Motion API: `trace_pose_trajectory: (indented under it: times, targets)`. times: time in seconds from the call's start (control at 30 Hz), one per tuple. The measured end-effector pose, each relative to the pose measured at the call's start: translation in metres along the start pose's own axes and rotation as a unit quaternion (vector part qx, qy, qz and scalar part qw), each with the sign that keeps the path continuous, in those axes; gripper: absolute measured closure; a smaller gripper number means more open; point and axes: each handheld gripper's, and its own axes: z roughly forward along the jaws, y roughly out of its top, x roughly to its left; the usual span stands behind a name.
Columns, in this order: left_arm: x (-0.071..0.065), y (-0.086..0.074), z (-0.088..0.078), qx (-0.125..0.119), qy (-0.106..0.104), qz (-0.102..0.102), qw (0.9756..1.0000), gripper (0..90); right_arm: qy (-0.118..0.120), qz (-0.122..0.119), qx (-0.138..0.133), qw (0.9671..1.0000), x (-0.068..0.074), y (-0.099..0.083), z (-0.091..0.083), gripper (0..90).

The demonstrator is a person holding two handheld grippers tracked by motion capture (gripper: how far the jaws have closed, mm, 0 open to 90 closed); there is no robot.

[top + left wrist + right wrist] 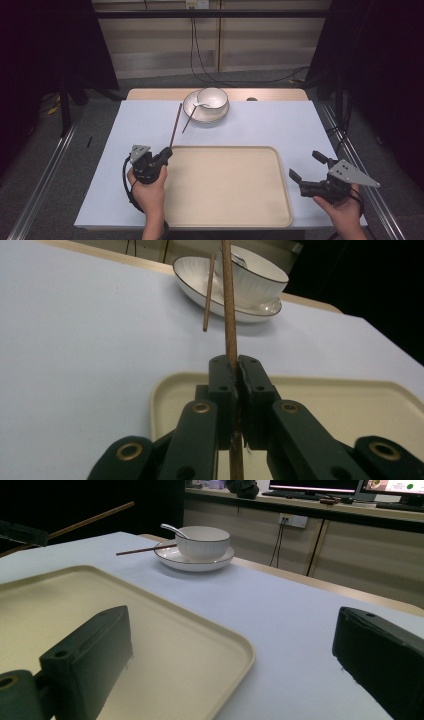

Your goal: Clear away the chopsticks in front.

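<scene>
Nearest the high camera, the tray [230, 187] is seen bare on the table [300, 125]. At its left corner the left gripper [166, 152] is clamped on one chopstick [176, 124], which is held pointing away toward the plate [192, 111]. The second chopstick [189, 120] is left leaning on that plate's rim, beside the bowl [212, 98] with a spoon [201, 105] in it. The right gripper [306, 166] is held off the tray's right edge, jaws wide, nothing between them.

From the left gripper view, the jaws are confirmed pressed shut on the chopstick [230, 325] — its shaft is raised above the table.

From the right gripper view, both jaws are seen well apart over the tray's corner [235, 650].

Judged progress: early — one chopstick collected but not set down; the other chopstick, plate and bowl are untouched.
</scene>
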Motion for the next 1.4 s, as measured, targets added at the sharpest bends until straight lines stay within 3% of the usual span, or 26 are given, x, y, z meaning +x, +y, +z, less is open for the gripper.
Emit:
trace_pose_trajectory:
  times: [0.43, 0.5, 0.57, 0.7, 1.17, 1.4]
  targets:
    - [-0.016, -0.025, -0.02, 0.004, -0.002, -0.004, 1.0, 85.6, 0.003, -0.002, 0.001, 1.0, 0.001, 0.0, -0.001, 2.3]
    - [-0.018, -0.026, -0.024, 0.0, -0.008, -0.008, 0.9999, 85.6, 0.003, -0.004, -0.001, 1.0, 0.001, 0.0, 0.0, 2.3]
    - [-0.019, -0.03, -0.03, -0.002, -0.023, -0.027, 0.9994, 85.6, 0.002, -0.003, 0.0, 1.0, 0.001, 0.0, 0.0, 2.3]
    - [-0.02, -0.033, -0.035, -0.009, -0.02, -0.03, 0.9993, 85.6, 0.0, -0.002, -0.001, 1.0, 0.001, 0.0, -0.001, 2.3]
    - [-0.035, -0.05, -0.048, 0.022, -0.009, 0.003, 0.9997, 85.5, 0.001, -0.004, -0.002, 1.0, 0.001, 0.001, -0.001, 2.3]
    - [-0.037, -0.058, -0.053, 0.035, -0.008, 0.003, 0.9993, 85.5, 0.0, -0.002, 0.0, 1.0, 0.003, 0.001, -0.001, 2.3]
